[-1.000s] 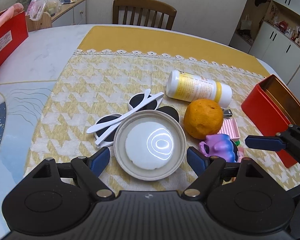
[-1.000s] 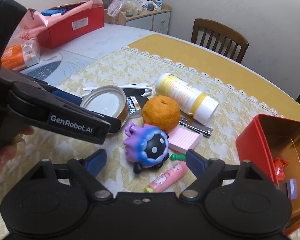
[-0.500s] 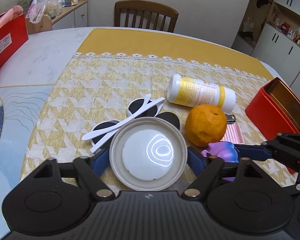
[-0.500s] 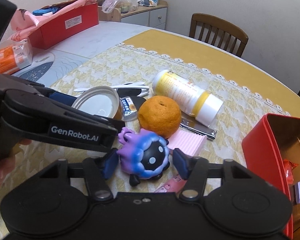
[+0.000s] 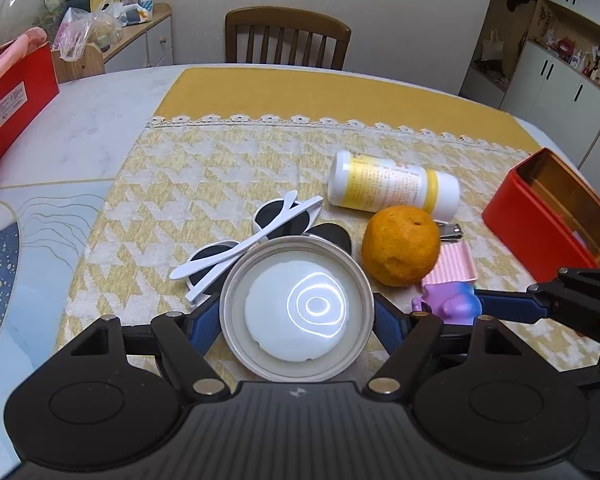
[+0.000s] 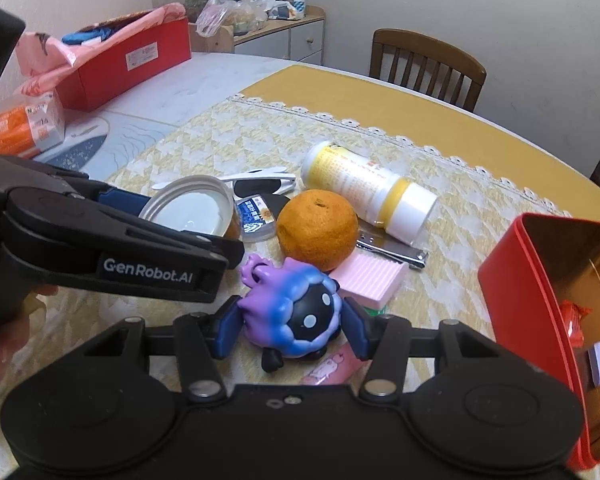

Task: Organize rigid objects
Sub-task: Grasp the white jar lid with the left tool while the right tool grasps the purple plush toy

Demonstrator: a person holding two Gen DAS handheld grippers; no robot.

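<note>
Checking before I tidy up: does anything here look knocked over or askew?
The yellow-and-white bottle lies on its side on the cloth, next to the orange. No spill or damage shows.

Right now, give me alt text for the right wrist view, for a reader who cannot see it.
The right tongs are closing around a purple-and-blue toy figure on a yellow patterned tablecloth. Behind the toy lie an orange, a pink ridged block and a tipped yellow-and-white bottle. An open red tin stands at right.
</note>
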